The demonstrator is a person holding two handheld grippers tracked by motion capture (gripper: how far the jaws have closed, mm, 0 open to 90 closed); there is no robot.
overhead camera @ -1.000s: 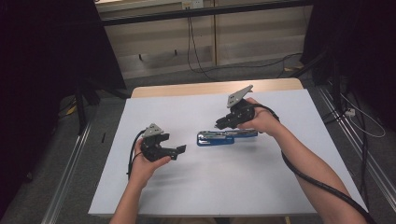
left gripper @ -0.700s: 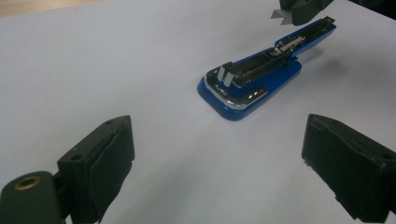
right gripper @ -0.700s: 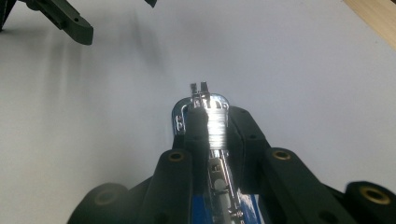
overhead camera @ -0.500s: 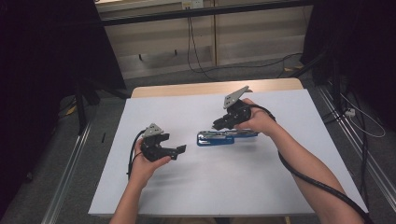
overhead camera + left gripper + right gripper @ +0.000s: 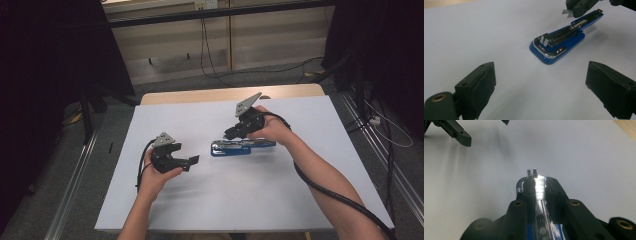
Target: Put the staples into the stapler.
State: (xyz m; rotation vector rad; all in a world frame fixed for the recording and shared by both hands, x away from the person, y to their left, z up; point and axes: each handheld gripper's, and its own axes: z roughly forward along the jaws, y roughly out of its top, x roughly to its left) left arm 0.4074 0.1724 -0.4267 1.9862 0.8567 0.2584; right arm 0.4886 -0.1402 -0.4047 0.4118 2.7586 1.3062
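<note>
here the right gripper (image 5: 235,132) clamps the stapler (image 5: 231,148) (opened flat), likely steadying it, while the left gripper (image 5: 192,160) waits wide open nearby.

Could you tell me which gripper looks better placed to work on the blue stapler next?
The right. The right gripper already sits over the stapler, its jaws closed around the metal top. The left gripper is open and apart from it on the white table.
</note>
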